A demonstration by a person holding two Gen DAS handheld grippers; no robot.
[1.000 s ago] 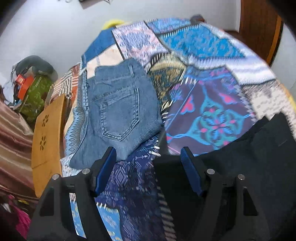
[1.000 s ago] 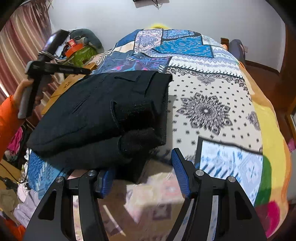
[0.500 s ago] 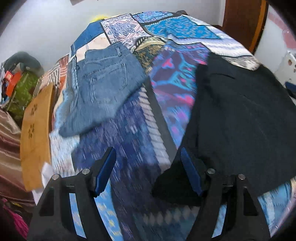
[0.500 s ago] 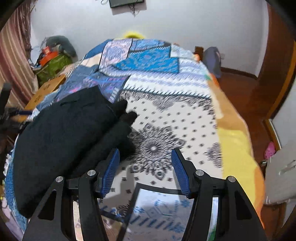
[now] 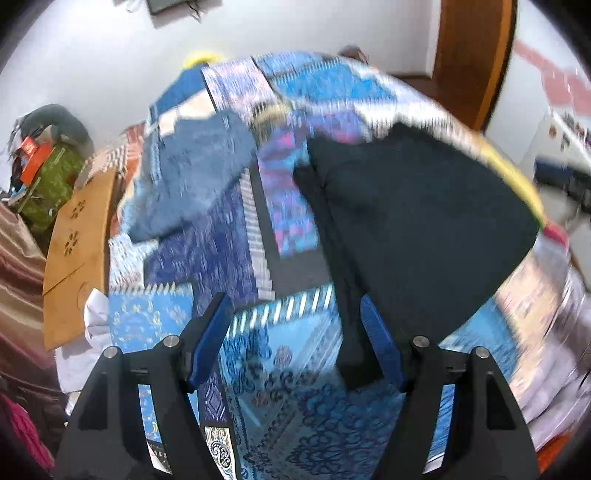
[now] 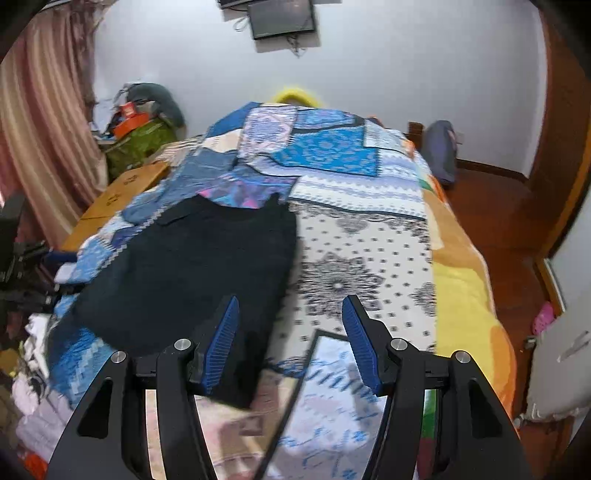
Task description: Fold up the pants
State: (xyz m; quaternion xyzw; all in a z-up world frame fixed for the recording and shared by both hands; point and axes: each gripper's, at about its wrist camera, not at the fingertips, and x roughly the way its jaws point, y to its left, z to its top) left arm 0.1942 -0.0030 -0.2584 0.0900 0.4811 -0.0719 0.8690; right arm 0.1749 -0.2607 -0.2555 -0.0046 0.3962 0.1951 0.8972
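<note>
While both of your grippers hang above the bed, neither one holds anything. Your left gripper stands with its jaws apart, and only the patterned bedspread shows between its blue pads. The black pants lie folded flat on the bedspread, filling the right half of the left wrist view; their near corner reaches down just inside the right-hand pad, but the pad does not press on it. A pair of folded blue jeans lies in the upper left of that view, blurred, well apart from the black pants. A wooden board sits along the left edge of the bed.

Your right gripper is likewise parted and empty. In its view the black pants spread across the left centre of the frame, with their near edge running under the left-hand pad; whether it touches the cloth you cannot tell. A dark screen hangs on the white wall at the top.
</note>
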